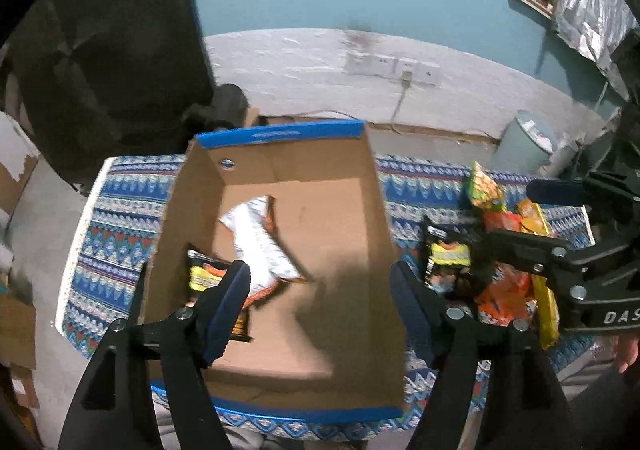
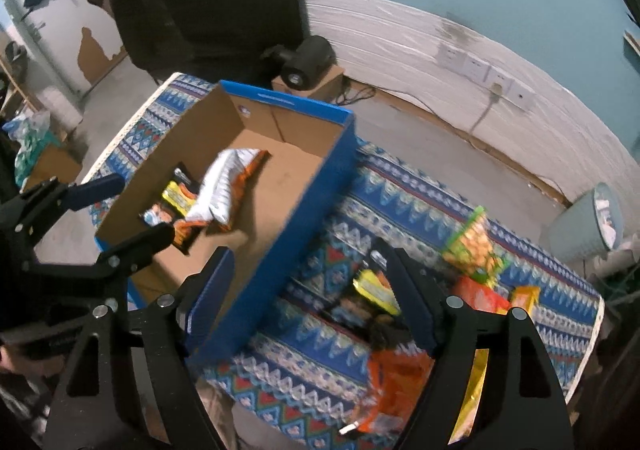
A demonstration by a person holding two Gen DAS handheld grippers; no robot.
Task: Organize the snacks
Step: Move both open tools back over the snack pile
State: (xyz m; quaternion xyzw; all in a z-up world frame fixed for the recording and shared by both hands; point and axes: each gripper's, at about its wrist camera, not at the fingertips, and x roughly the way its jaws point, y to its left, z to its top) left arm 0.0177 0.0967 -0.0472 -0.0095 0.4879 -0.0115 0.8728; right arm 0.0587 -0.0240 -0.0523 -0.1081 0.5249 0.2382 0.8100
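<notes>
A cardboard box (image 1: 280,133) with a blue rim stands on the patterned cloth. Inside lie a white-and-orange snack bag (image 1: 260,242) and a black-and-yellow packet (image 1: 204,274). My left gripper (image 1: 320,274) hangs open over the box with nothing between its fingers. In the right wrist view my right gripper (image 2: 316,290) is open too, straddling the blue side wall of the box (image 2: 288,100). Loose snacks lie under its right finger: a black-and-yellow packet (image 2: 372,286), an orange bag (image 2: 396,382), a green-and-orange bag (image 2: 472,246) and a yellow bag (image 2: 476,382).
The blue patterned cloth (image 2: 320,378) covers a low table whose edges show all round. A pale bin (image 2: 588,226) stands beyond the table's far right corner. A black fan-like device (image 2: 308,58) sits on a small carton by the wall. A dark curtain hangs at the back left.
</notes>
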